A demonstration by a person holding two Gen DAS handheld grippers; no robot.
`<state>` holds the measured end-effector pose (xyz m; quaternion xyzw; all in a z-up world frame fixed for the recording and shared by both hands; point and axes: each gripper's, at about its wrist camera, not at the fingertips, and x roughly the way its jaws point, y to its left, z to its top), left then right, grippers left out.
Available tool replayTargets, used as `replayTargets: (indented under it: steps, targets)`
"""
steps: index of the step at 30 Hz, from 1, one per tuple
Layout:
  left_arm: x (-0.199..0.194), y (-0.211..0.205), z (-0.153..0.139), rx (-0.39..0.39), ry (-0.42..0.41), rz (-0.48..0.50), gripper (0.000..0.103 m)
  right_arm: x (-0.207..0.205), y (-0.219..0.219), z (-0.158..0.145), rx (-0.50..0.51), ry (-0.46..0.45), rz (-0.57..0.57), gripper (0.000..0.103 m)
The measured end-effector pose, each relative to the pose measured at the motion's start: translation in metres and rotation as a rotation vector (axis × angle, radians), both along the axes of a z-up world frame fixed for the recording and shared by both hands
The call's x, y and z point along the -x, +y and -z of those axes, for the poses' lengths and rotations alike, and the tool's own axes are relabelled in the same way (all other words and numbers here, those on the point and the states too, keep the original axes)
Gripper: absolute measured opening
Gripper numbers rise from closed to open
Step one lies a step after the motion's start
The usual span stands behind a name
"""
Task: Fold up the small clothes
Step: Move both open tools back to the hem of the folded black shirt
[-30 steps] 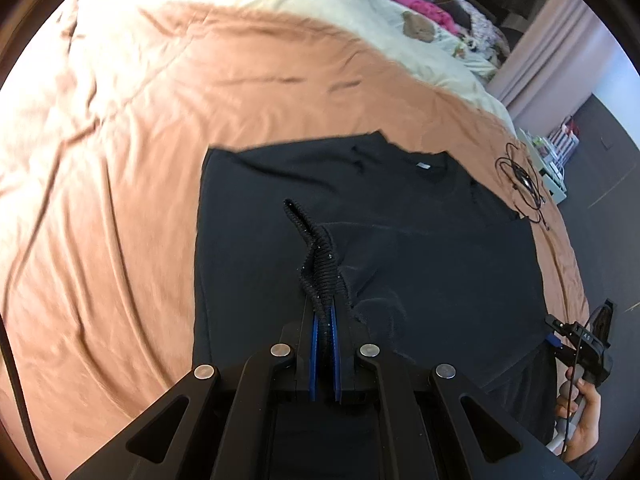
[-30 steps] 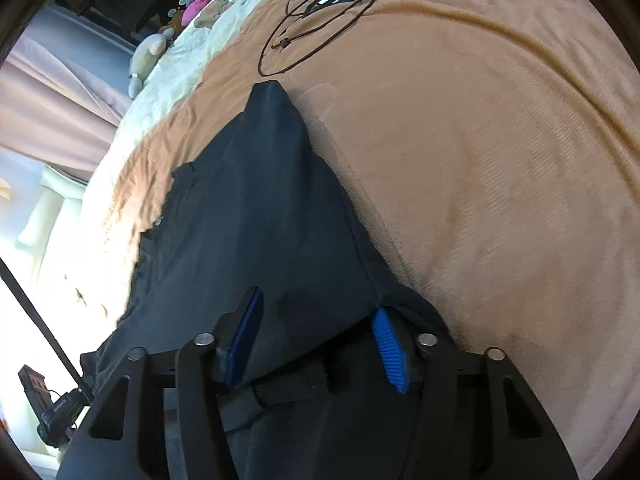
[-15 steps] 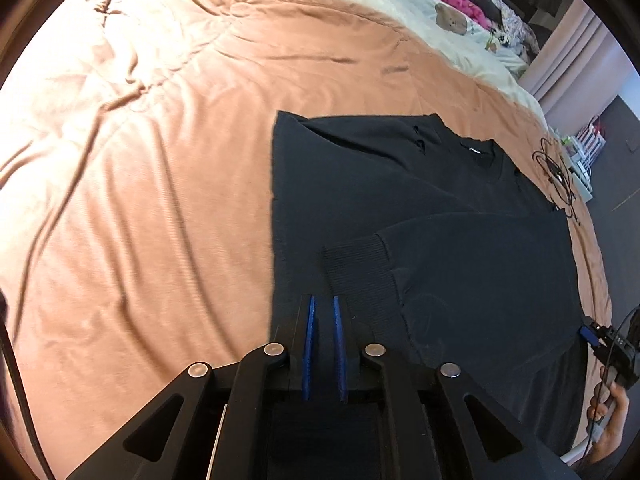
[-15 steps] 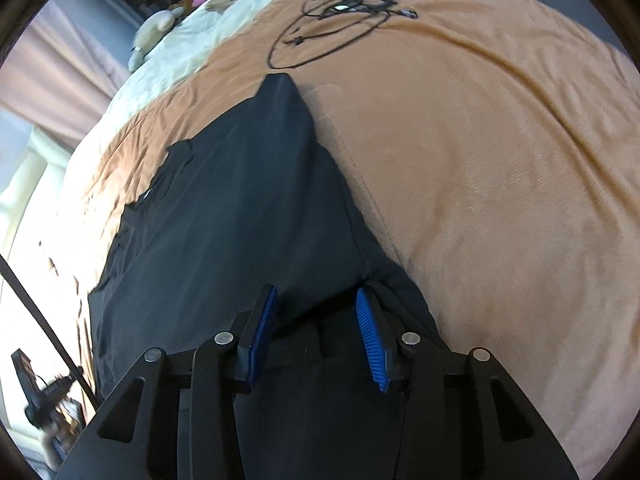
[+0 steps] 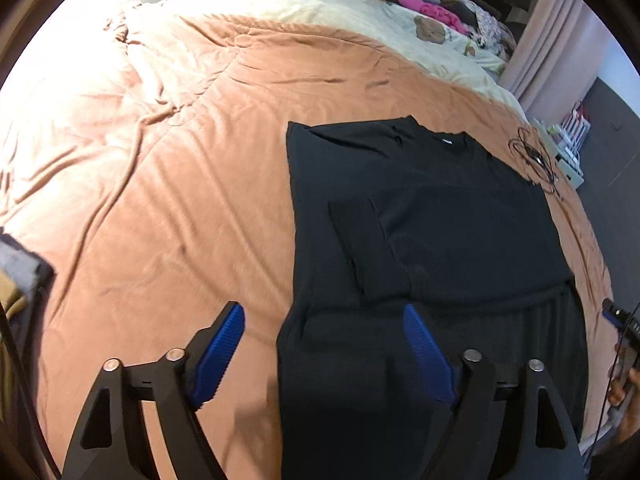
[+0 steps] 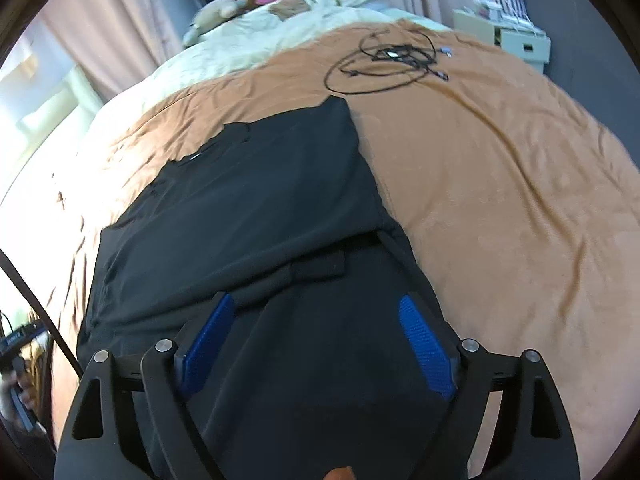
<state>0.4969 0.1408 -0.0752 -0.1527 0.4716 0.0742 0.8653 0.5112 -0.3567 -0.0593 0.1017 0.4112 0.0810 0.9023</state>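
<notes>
No legible text, brand, number or sign appears in either view. The small pale neck label (image 5: 446, 141) inside the collar of the black sweater (image 5: 420, 216) is too small and blurred to read. The boxes on the shelf unit (image 6: 508, 36) beside the bed show striped patterns only, with no readable characters.

The left gripper (image 5: 323, 340) is hanging with its blue pads (image 5: 218, 354) spread wide, gripping nothing. The right gripper (image 6: 316, 340) is hovering low, its jaws likewise gaping and empty. A hand (image 5: 624, 392) is showing at the left view's right edge, clutching a handle.
</notes>
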Motion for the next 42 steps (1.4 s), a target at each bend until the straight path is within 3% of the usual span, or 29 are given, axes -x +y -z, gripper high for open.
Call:
replayTargets:
  steps: [6,20,27,32,40,41,42]
  targets:
    - [0.054,-0.011,-0.014,0.021,-0.065,-0.026,0.102,0.039,0.003,-0.010,0.047,-0.023,-0.046,0.087]
    - [0.151,-0.040,-0.029,0.009,-0.126,-0.011,0.102,0.129,-0.007,-0.029,0.090,-0.095,-0.058,0.090]
    - [0.194,-0.061,-0.044,-0.062,-0.193,0.008,0.102,0.180,-0.023,-0.030,0.057,-0.153,-0.096,0.090]
    - [0.222,-0.081,-0.046,-0.088,-0.235,0.028,0.102,0.228,-0.029,-0.026,0.144,-0.247,-0.098,0.090]
    - [0.260,-0.120,-0.044,-0.151,-0.271,0.076,0.102,0.289,-0.035,-0.016,0.189,-0.263,-0.120,0.090]
    - [0.264,-0.124,-0.043,-0.162,-0.272,0.079,0.102,0.297,-0.035,-0.015,0.183,-0.267,-0.121,0.091]
    - [0.269,-0.127,-0.042,-0.166,-0.274,0.084,0.103,0.302,-0.038,-0.015,0.172,-0.269,-0.125,0.098]
